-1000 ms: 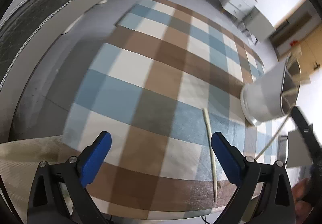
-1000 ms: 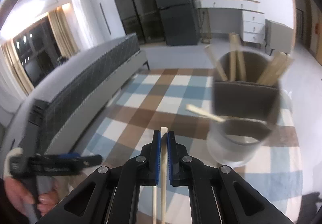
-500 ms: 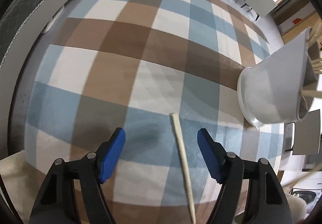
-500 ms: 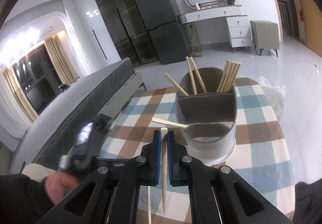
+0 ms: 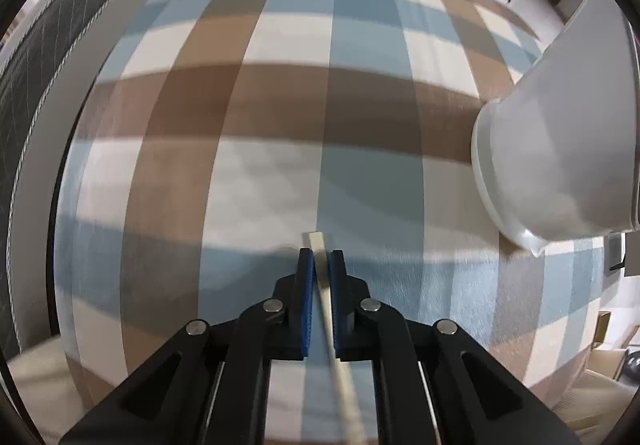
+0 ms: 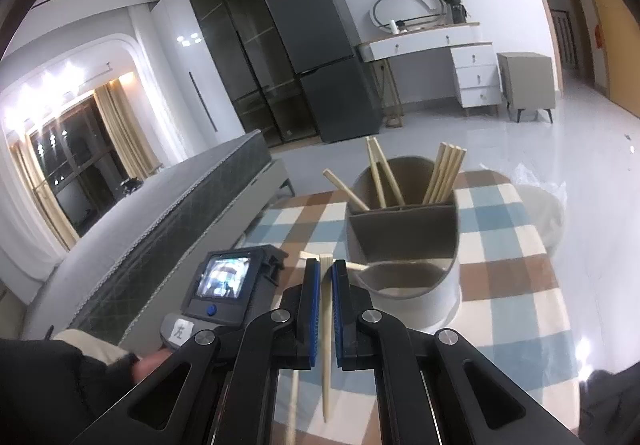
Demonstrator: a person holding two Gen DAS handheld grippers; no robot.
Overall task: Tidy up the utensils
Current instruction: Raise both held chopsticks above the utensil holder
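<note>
- Two grippers were at work. The left gripper (image 5: 321,265) pointed steeply down at the table, and its jaws had just been closing; the blue pads now pinched one pale wooden chopstick (image 5: 316,243) lying flat on the checked tablecloth (image 5: 280,105).
- The right gripper (image 6: 326,277) was clamped on a second chopstick (image 6: 326,325), held off the table with its squared end poking just past the pads.
- A round grey-and-white utensil holder (image 6: 404,245) stood near the table's far right edge, split into compartments. I counted about seven chopsticks upright in the back ones and one more (image 6: 354,266) lying across the front rim.
- A further thin stick (image 6: 293,401) showed below the right gripper's left finger.
- The tablecloth was woven in blue, brown and cream squares.
- A white tag (image 6: 181,328) on the left gripper's grey body carried one handwritten character, 左; above it a small screen (image 6: 224,279) glowed.
</note>
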